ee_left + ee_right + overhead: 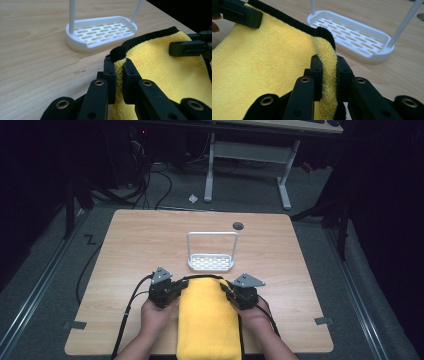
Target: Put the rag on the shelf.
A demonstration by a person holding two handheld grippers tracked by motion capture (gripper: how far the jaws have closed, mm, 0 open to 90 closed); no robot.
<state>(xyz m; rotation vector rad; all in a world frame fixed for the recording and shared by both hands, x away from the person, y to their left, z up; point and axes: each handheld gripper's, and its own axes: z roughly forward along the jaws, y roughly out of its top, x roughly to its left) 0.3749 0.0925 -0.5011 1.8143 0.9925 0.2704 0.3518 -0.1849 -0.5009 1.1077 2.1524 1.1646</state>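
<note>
pinching yellow cloth [207, 320] between fingers [110, 75]

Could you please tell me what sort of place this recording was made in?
Probably a lab or workshop set up for recording: a lone wooden table on grey carpet, cables trailing over the floor, and a white-legged desk in the dark background.

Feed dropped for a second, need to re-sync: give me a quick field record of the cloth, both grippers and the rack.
cloth: yellow towel with black trim, flat on the table, hanging over the near edge
left gripper: shut on the towel's far left corner
right gripper: shut on the far right corner
rack: white slotted rack with hoop handle, just beyond the towel, apart from it
</note>
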